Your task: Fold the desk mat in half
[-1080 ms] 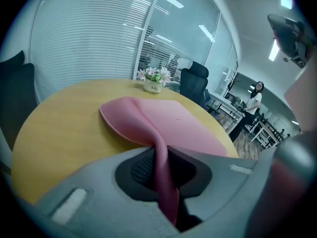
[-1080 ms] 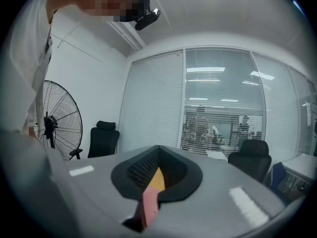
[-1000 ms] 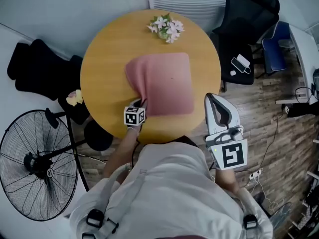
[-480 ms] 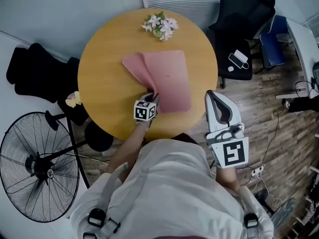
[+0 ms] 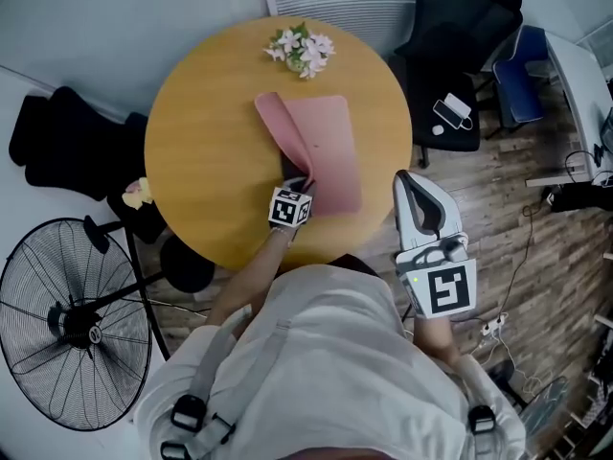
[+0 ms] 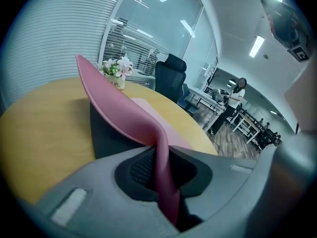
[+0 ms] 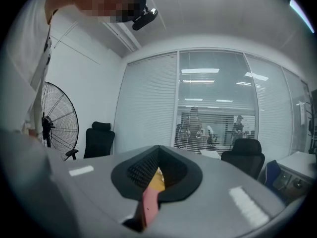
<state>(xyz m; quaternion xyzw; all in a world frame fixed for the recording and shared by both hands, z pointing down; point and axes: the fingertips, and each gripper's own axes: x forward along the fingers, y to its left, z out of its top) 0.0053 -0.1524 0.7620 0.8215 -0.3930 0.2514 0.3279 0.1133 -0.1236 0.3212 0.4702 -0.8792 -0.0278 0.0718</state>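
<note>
The pink desk mat (image 5: 332,151) lies on the round wooden table (image 5: 201,142). Its left part stands up as a raised flap (image 5: 280,132) with a dark underside. My left gripper (image 5: 300,183) is shut on the mat's near edge, and in the left gripper view the pink sheet (image 6: 119,108) runs straight between the closed pads of that gripper (image 6: 163,177). My right gripper (image 5: 414,186) hangs off the table's right edge, beside my body, shut and holding nothing. In the right gripper view only a sliver of pink mat (image 7: 150,203) shows through the slit between its jaws (image 7: 151,192).
A small vase of flowers (image 5: 300,51) stands at the table's far edge, just beyond the mat. Black office chairs (image 5: 460,36) stand at the right, one with a phone (image 5: 454,113) on its seat. Another chair (image 5: 67,132) and a standing fan (image 5: 72,319) are at the left.
My left gripper has carried the mat's near-left edge to the right and lifted it, so the flap stands steeper and the mat looks narrower. The right gripper has stayed put.
</note>
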